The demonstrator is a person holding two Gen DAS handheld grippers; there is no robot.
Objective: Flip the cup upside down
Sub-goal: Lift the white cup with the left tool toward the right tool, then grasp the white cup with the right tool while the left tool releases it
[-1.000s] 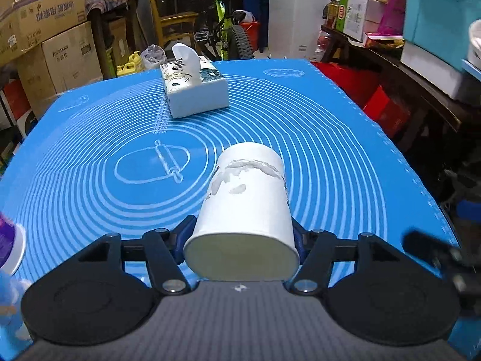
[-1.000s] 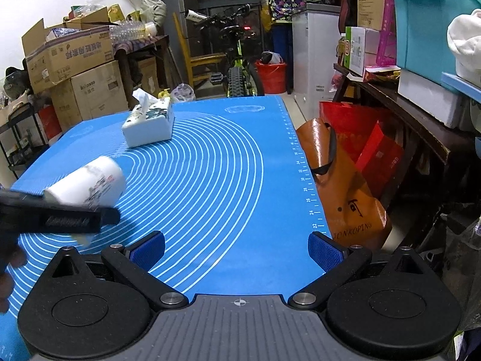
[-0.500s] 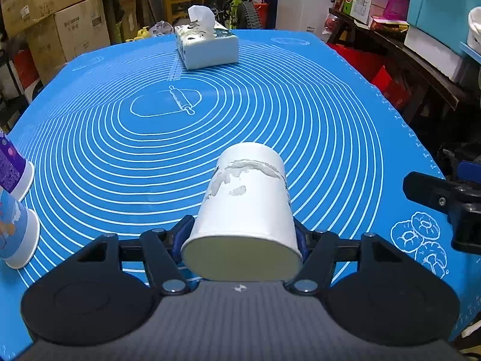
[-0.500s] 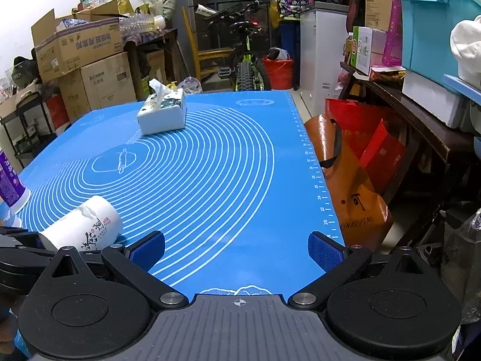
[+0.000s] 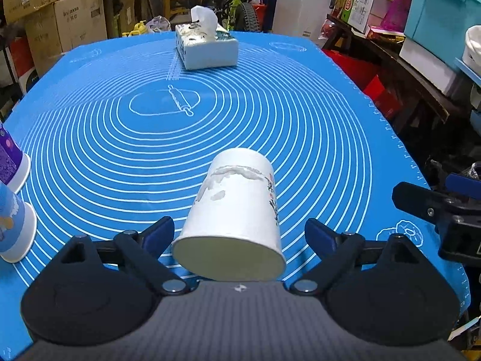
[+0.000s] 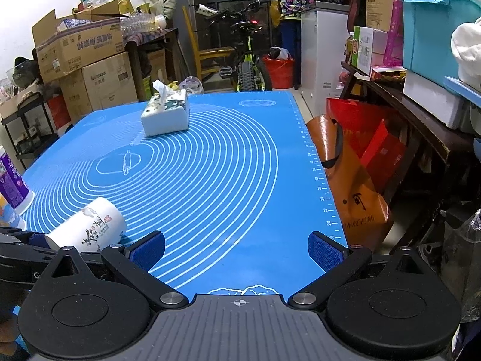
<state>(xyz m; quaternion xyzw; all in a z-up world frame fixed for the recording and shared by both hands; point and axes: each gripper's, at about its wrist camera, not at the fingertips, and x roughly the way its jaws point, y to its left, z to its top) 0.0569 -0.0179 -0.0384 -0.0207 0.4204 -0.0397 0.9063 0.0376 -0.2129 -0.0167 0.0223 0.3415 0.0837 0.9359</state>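
Observation:
A white paper cup (image 5: 237, 210) with a torn label and black lettering lies tilted on the blue mat (image 5: 270, 120), its flat bottom facing the left wrist camera. My left gripper (image 5: 240, 234) is open, with the blue pads apart from the cup on both sides. The cup also shows in the right wrist view (image 6: 90, 225), low at the left. My right gripper (image 6: 237, 246) is open and empty over the mat's near right part. It shows in the left wrist view (image 5: 439, 207) at the right edge.
A tissue box (image 5: 207, 45) stands at the far middle of the mat. A purple cup (image 5: 9, 162) and a blue cup (image 5: 13, 228) stand upside down at the left edge. An orange bag (image 6: 351, 180) and shelves line the right side.
My left gripper has opened and let go of the white cup, which now rests tilted on the mat between the pads. The right gripper stayed open.

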